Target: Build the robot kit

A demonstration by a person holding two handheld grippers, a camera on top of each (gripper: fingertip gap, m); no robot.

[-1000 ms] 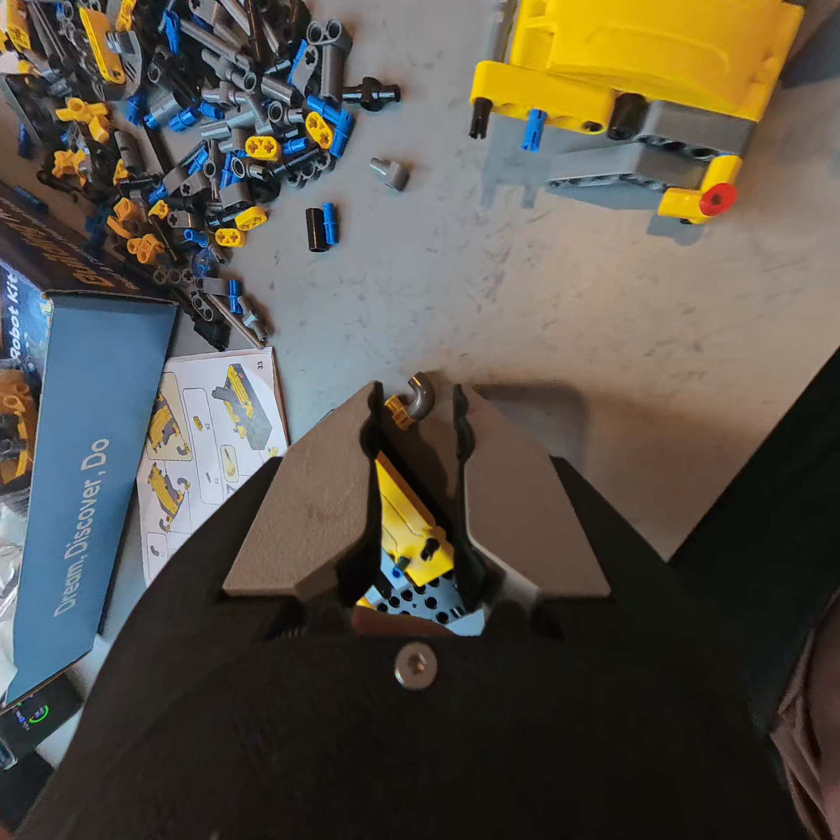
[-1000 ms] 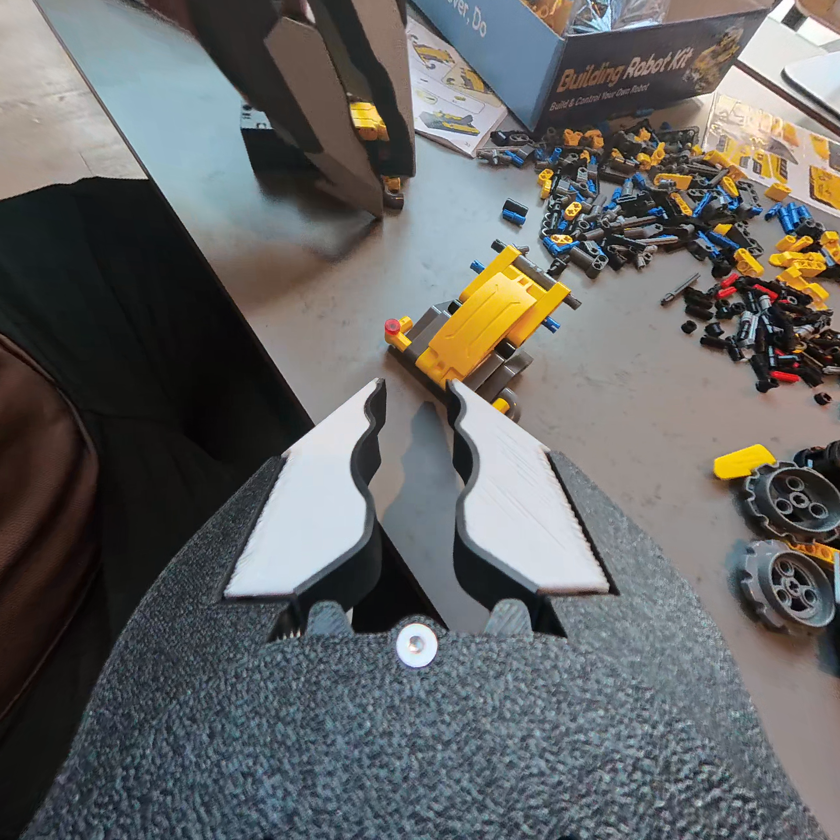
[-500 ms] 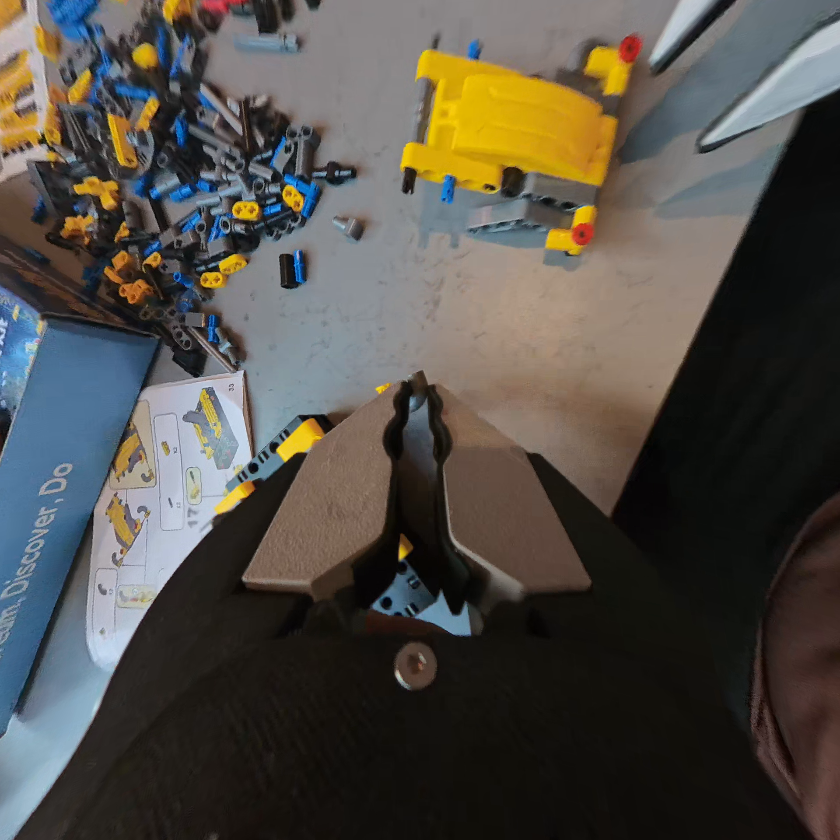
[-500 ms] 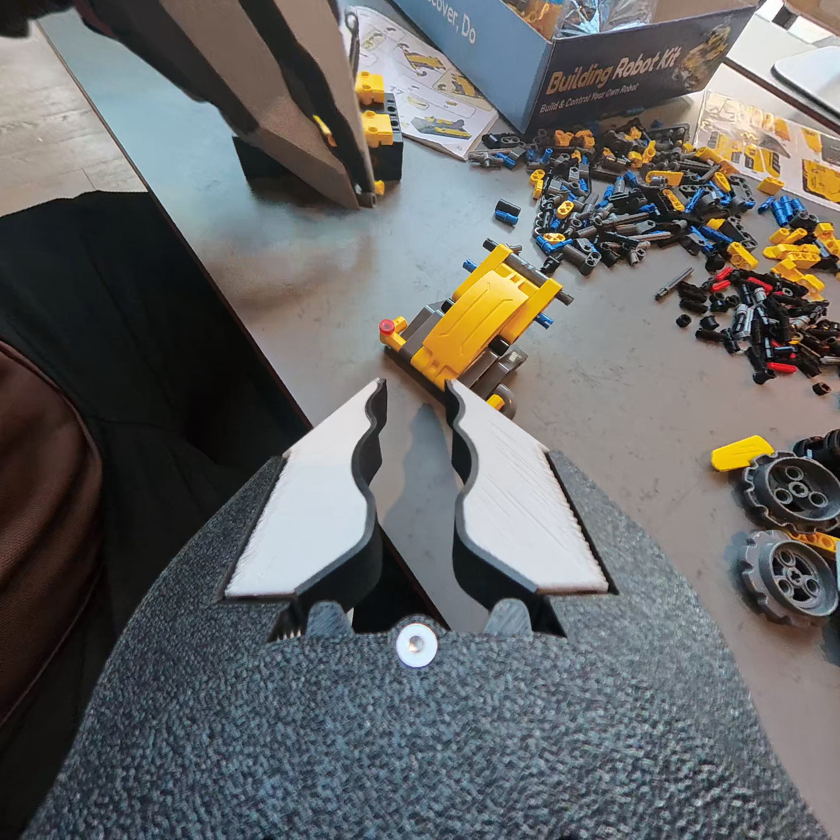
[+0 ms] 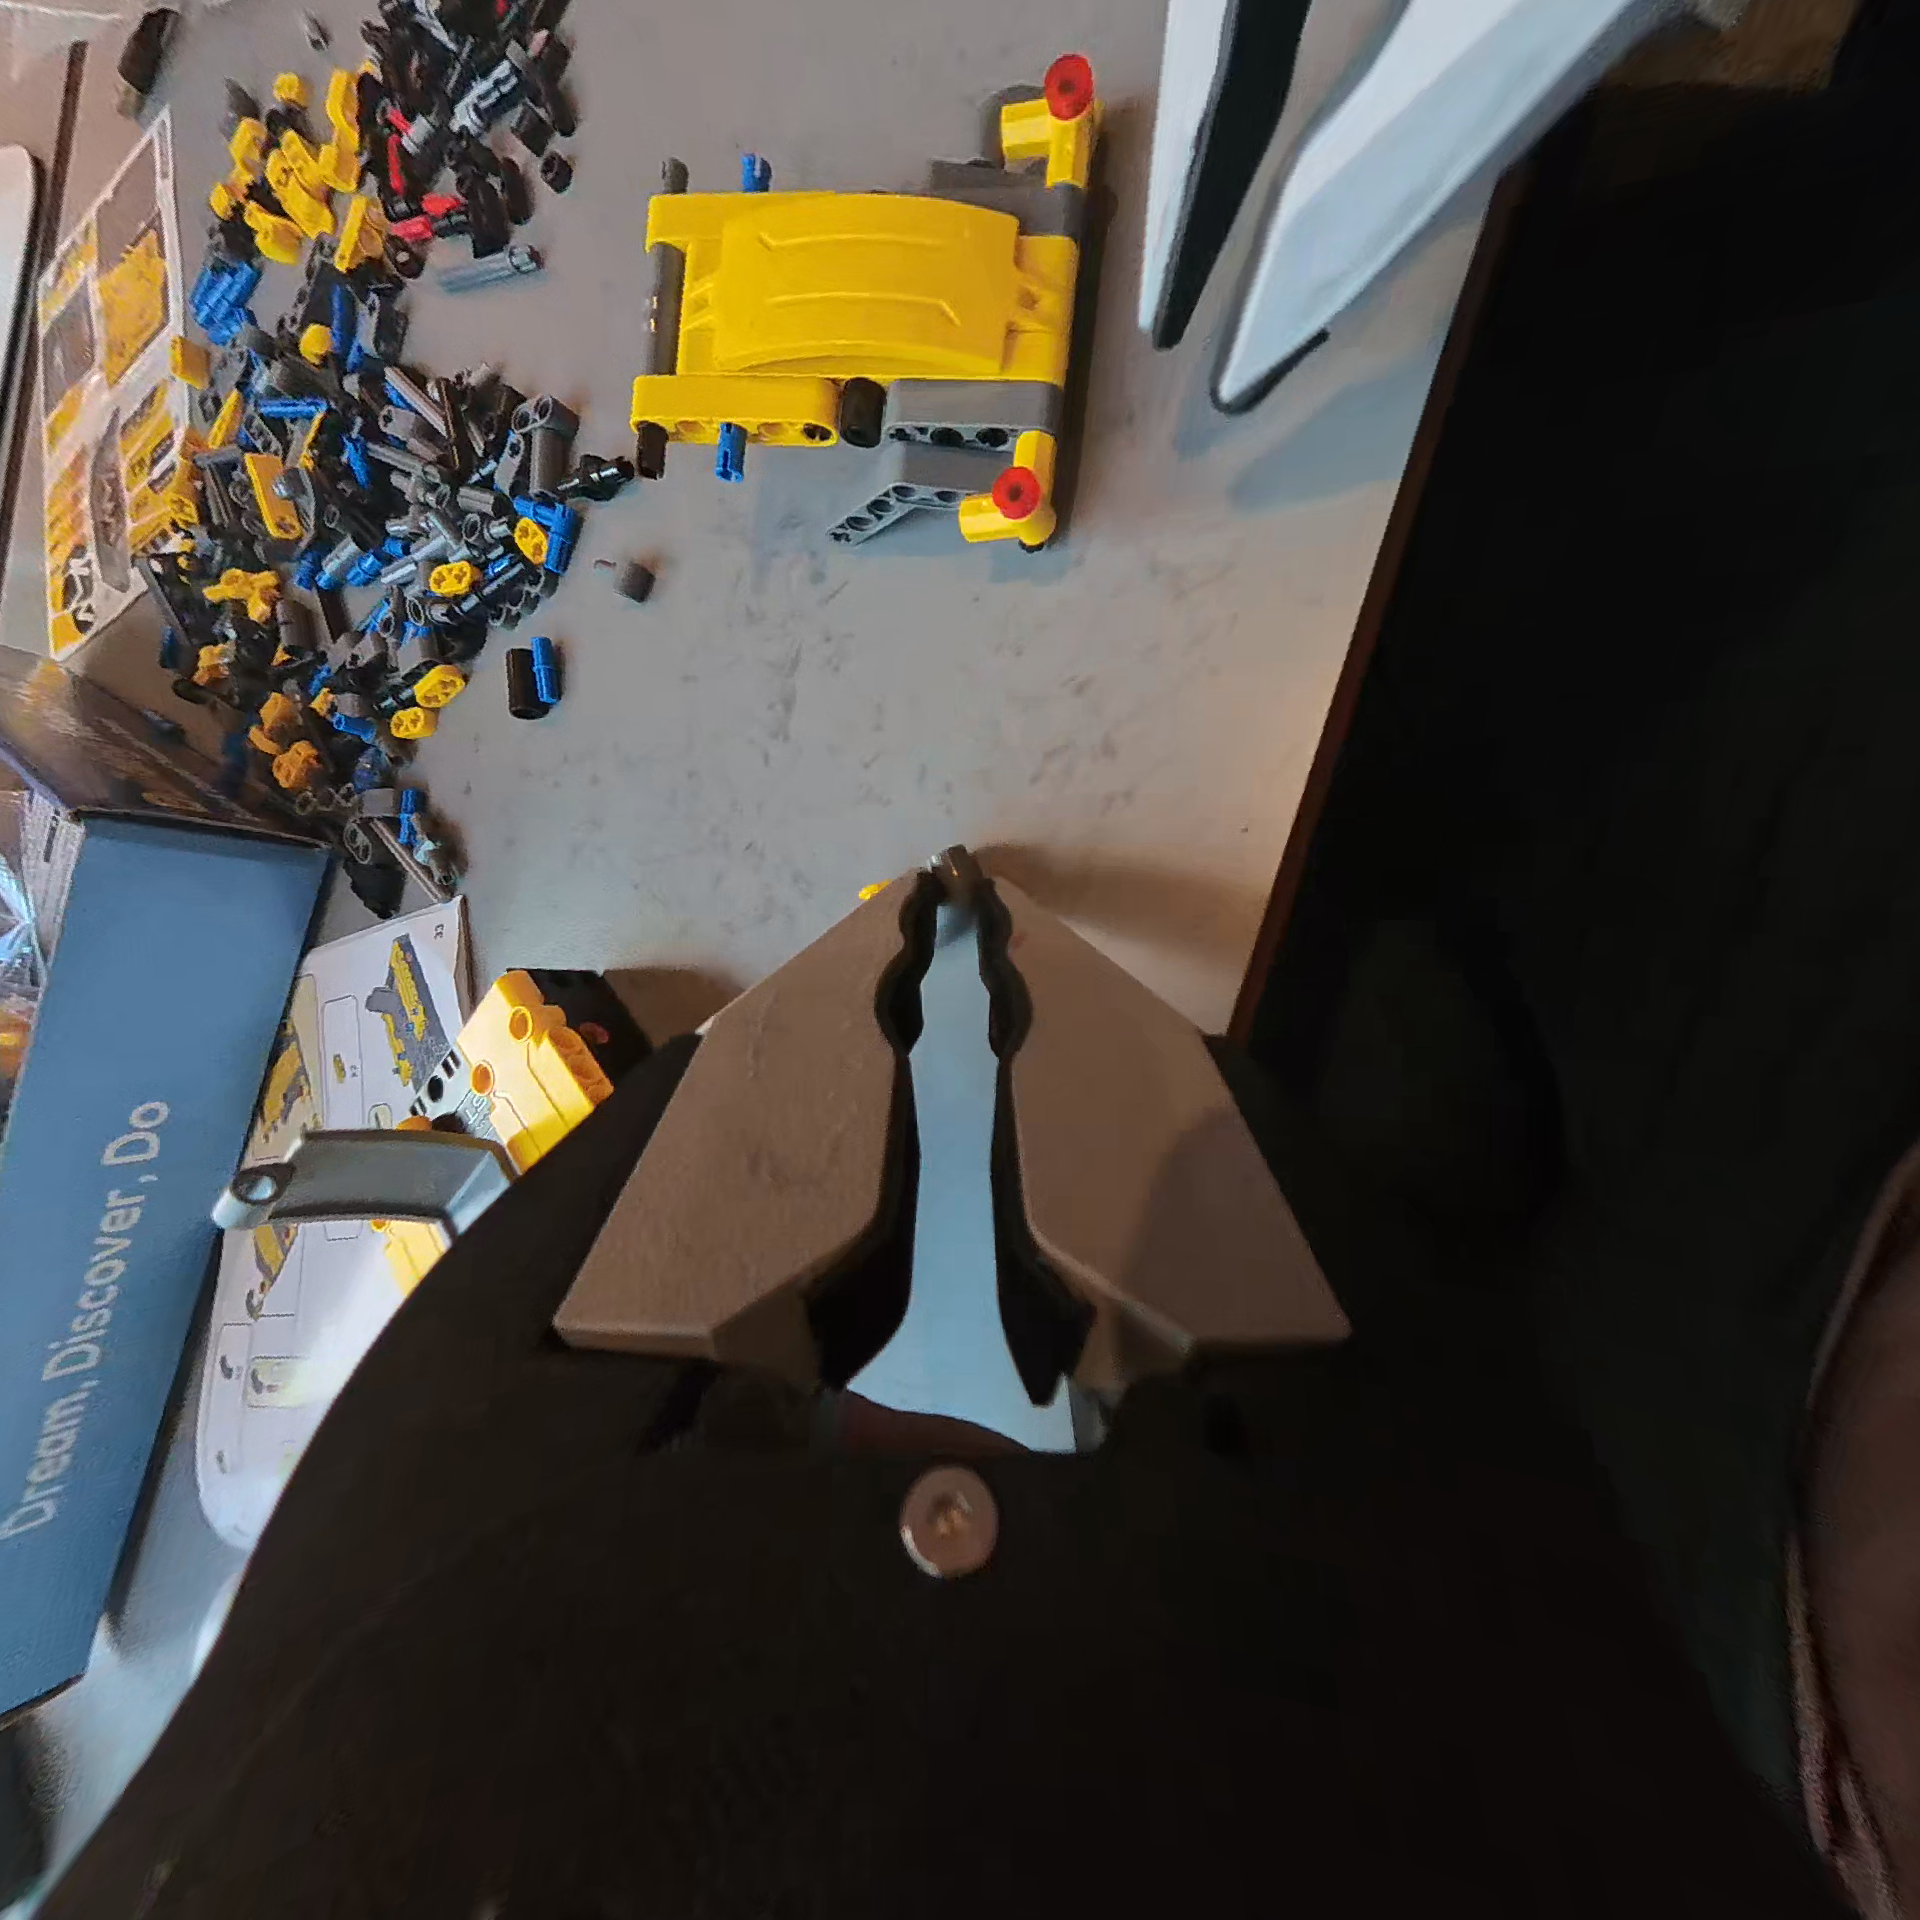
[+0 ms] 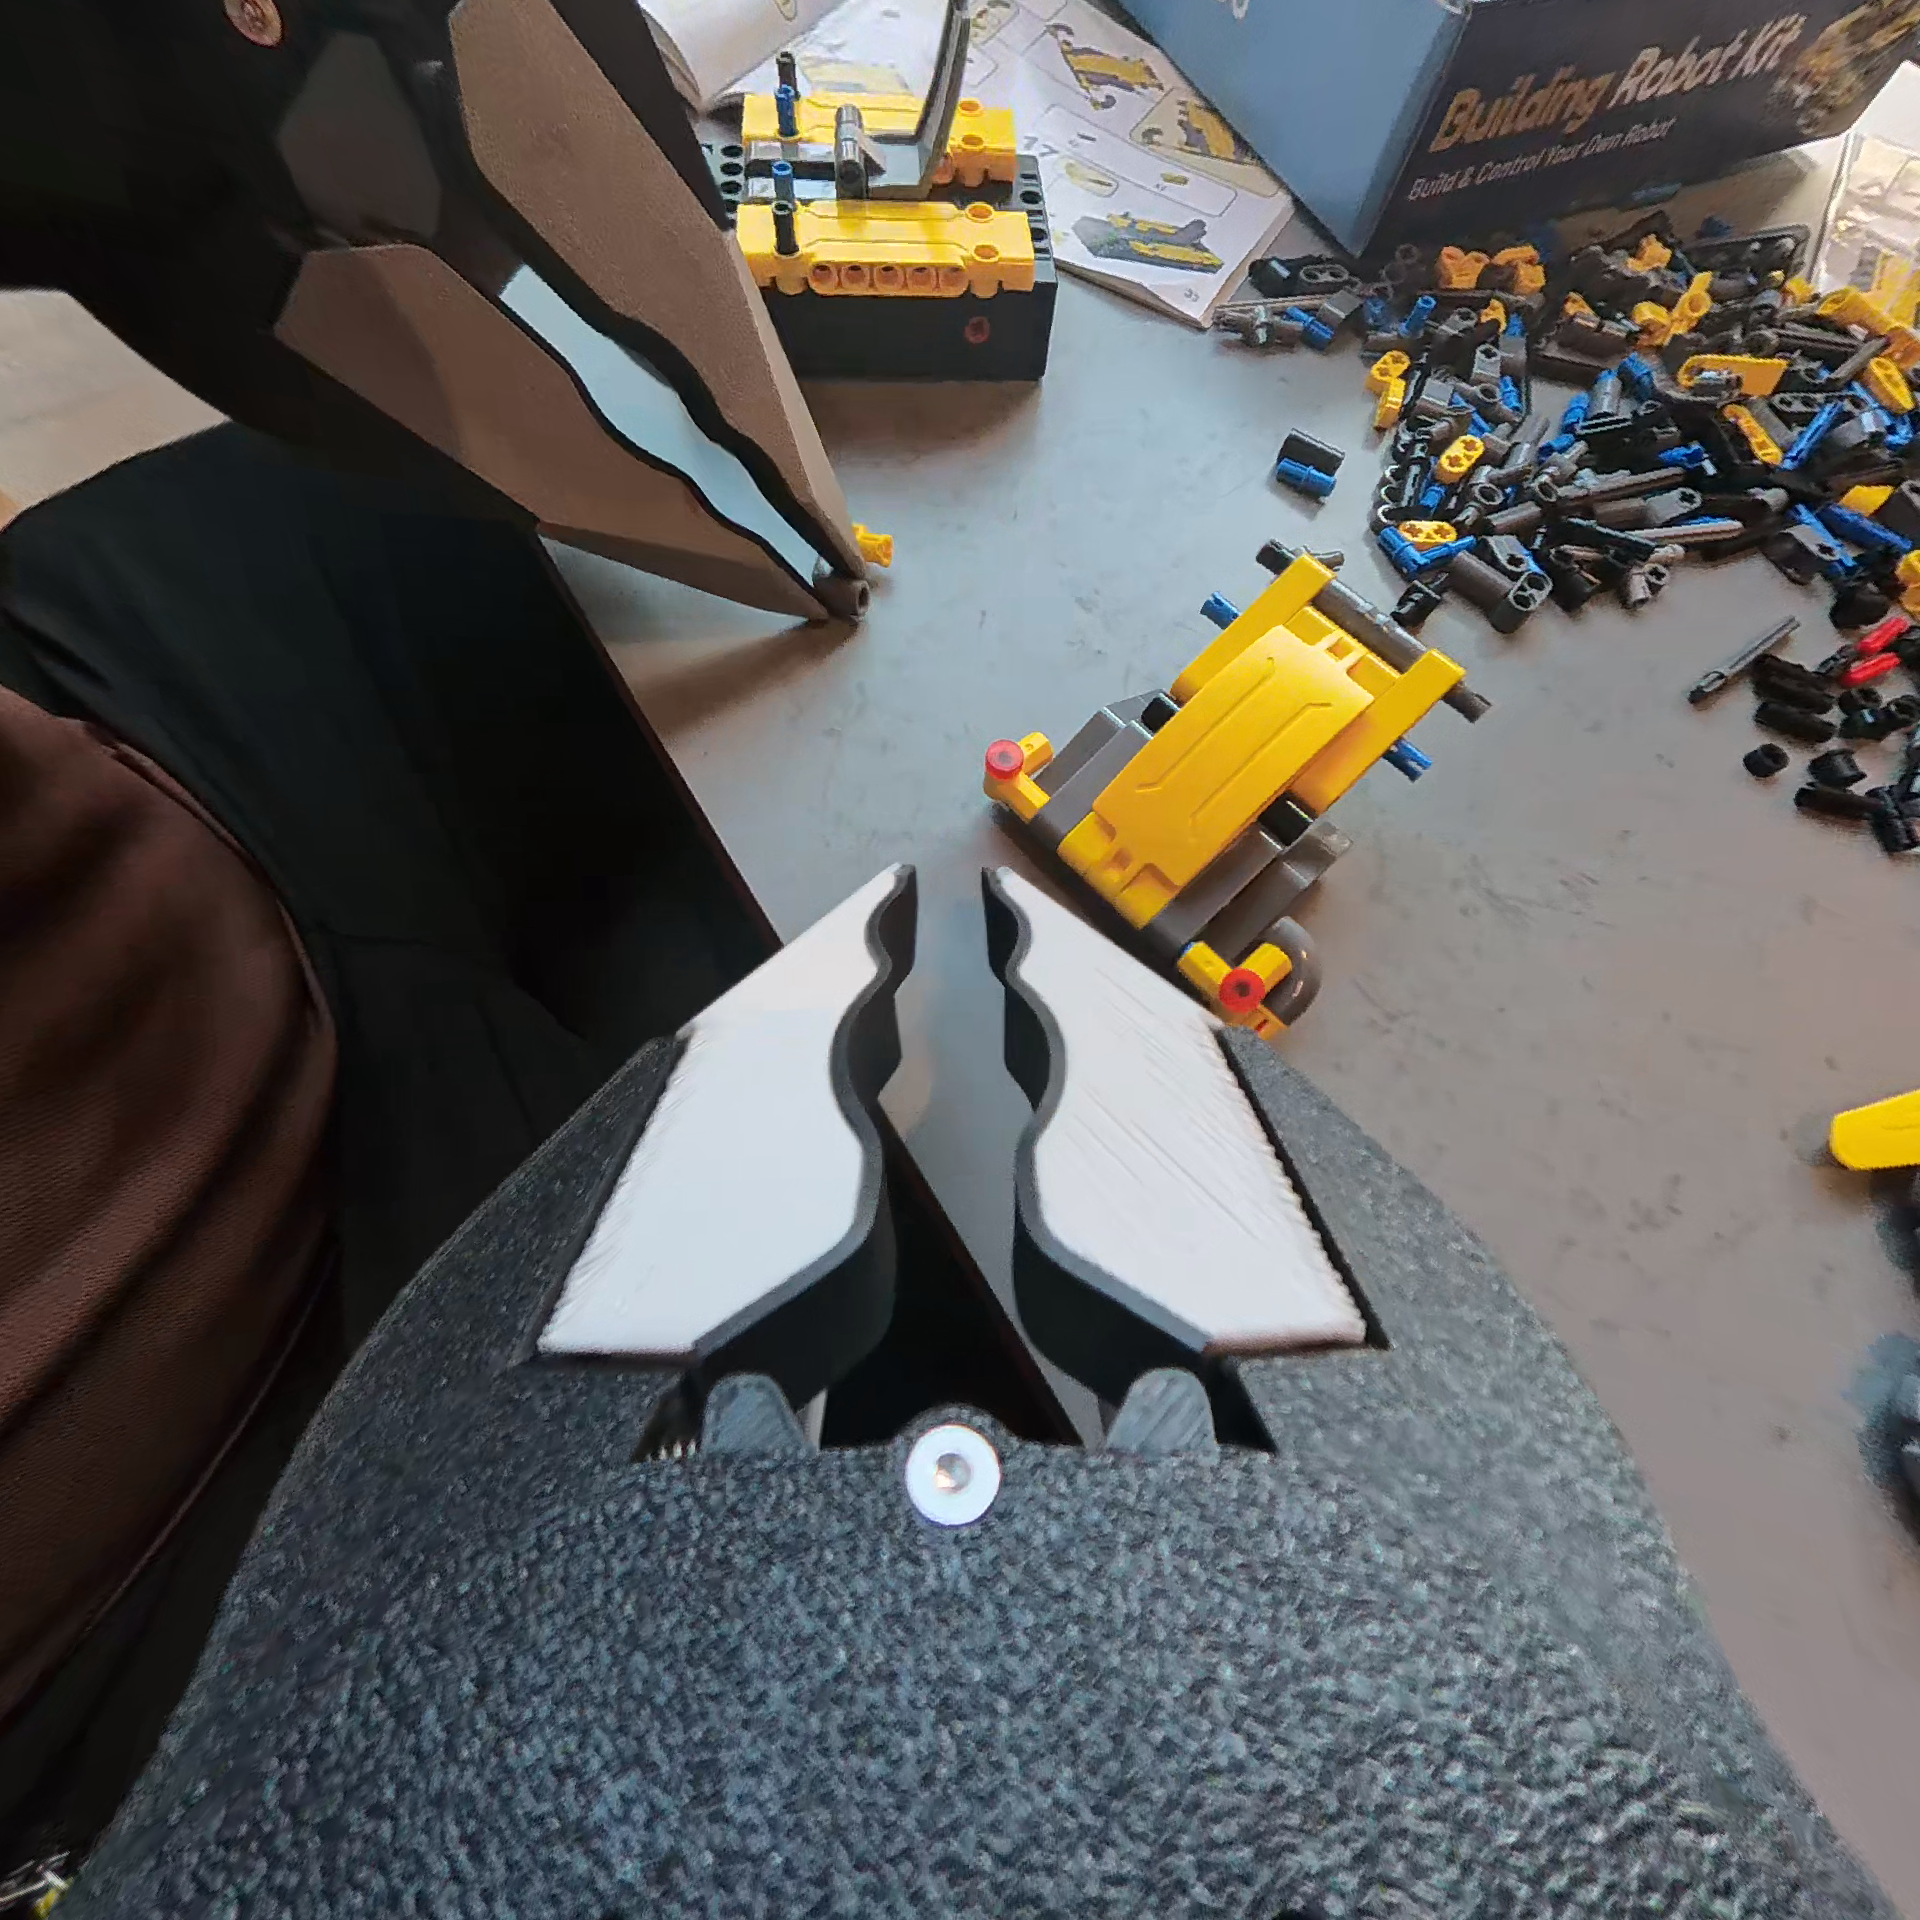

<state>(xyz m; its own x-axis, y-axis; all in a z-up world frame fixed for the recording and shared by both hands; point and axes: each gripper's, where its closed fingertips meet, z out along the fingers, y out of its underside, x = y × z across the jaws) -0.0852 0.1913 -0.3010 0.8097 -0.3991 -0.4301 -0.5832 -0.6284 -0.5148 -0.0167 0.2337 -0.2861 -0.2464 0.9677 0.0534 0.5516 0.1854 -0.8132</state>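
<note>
- the left gripper is pinching a small grey connector piece at its fingertips, just above the grey table.
- a yellow and grey brick assembly is lying at twelve o'clock, well apart.
- a pile of loose bricks is spreading at ten o'clock.
- a yellow and black block is sitting on an instruction booklet at nine o'clock, beside a blue box.

A grey table carries a yellow toy car, loose bricks, a box and a booklet.
</note>
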